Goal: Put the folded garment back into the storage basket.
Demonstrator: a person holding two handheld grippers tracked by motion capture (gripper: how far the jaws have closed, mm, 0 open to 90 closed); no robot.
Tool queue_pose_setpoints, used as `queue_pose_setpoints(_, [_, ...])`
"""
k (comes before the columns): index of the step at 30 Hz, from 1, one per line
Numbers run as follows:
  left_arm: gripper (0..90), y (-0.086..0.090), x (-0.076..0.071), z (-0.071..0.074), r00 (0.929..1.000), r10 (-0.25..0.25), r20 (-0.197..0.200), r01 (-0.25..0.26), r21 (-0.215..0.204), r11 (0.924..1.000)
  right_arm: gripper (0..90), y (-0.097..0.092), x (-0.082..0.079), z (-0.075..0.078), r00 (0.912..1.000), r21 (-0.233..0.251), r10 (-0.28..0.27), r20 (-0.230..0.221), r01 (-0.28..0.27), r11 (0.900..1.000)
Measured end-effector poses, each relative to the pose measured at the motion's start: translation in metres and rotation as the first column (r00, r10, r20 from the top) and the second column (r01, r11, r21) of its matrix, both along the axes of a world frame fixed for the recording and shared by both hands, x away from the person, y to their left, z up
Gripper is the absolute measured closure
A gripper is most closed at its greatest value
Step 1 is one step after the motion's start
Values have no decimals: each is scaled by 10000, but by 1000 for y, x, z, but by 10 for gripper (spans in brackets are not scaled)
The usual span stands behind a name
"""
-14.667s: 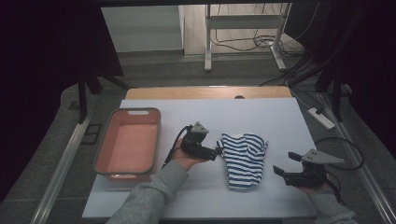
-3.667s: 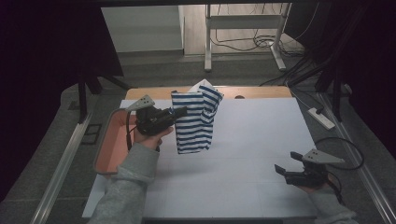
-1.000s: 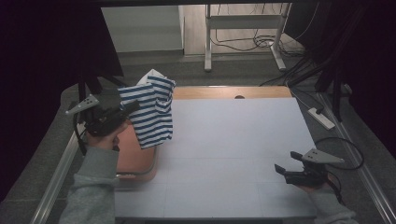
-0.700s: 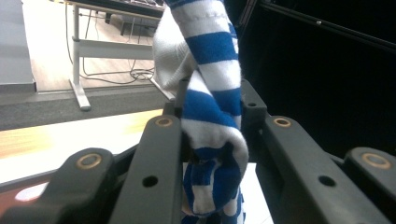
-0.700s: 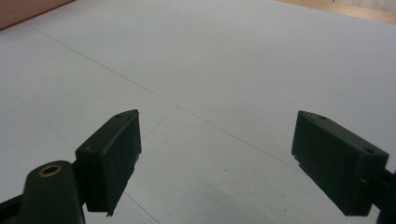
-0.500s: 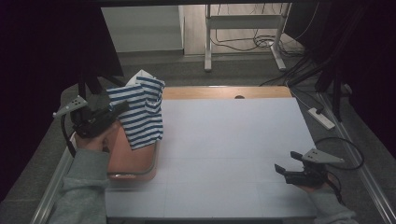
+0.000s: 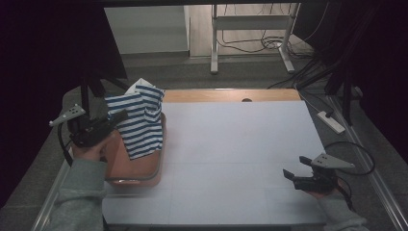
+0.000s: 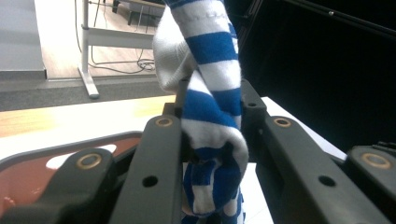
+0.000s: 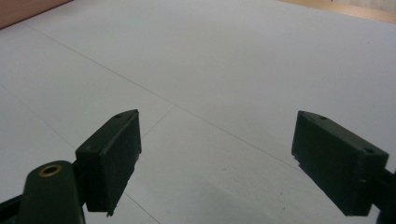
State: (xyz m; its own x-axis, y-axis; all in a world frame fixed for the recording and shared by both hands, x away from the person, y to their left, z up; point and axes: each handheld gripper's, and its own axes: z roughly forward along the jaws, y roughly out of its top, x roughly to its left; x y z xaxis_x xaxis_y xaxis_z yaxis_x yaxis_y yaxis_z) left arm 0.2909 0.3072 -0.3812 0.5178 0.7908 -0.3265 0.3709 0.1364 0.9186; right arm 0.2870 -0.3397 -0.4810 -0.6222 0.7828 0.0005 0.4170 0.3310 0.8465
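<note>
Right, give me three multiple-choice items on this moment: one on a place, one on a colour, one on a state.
1. Where does the cloth hang?
A. Over the tray
B. At the table's right edge
C. On the floor

2. What colours is the cloth?
A. Red and black
B. Blue and white
C. Plain green

3. How do the right gripper jaws stand?
A. Shut on the cloth
B. Shut on nothing
C. Open, with nothing between them

Answers: 1 A, the high view shows the cloth held by the left gripper above the tray at the table's left. 2 B, the left gripper view shows blue and white stripes. 3 C, the right gripper view shows bare table between spread jaws.
</note>
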Motion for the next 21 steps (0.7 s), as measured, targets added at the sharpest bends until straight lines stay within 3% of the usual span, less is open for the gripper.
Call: queue_pose_setpoints(21, [754,9,-5,-18,9985,37,-540,-29,154,9999,165,0,0,-1,10000,-8,-24,-34,24,10000])
